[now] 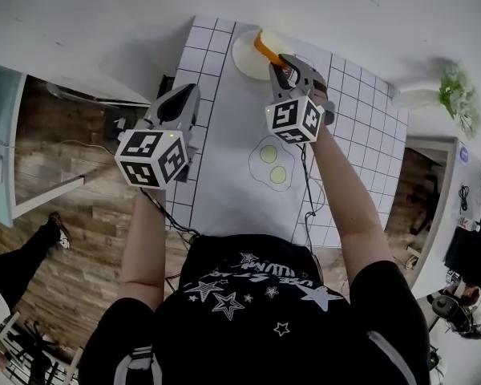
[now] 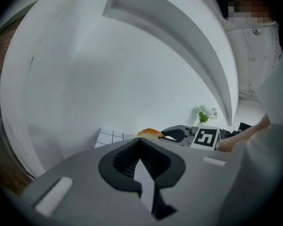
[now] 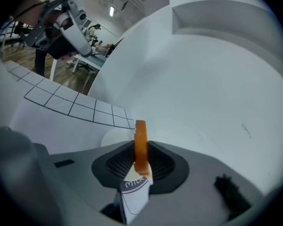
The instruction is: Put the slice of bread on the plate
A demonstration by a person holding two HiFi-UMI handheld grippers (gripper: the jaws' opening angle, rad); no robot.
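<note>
A slice of bread [image 1: 265, 48] with an orange-brown crust stands on edge between the jaws of my right gripper [image 1: 282, 62], which is shut on it. It hangs just above the right side of a round white plate [image 1: 244, 56] at the far end of the table. In the right gripper view the slice [image 3: 140, 142] is upright between the pads, with the plate [image 3: 114, 136] behind and below it. My left gripper [image 1: 184, 93] is held over the table's left edge, apart from the plate, its jaws together with nothing in them. The left gripper view shows the bread [image 2: 151, 133] beyond its closed tips [image 2: 140, 140].
The table carries a white cloth with a tiled border [image 1: 194, 62] and a printed fried-egg picture [image 1: 271, 164]. A black cable [image 1: 308, 191] runs along the right side. A small plant [image 1: 457, 95] stands on a ledge at the right. A white wall rises just behind the plate.
</note>
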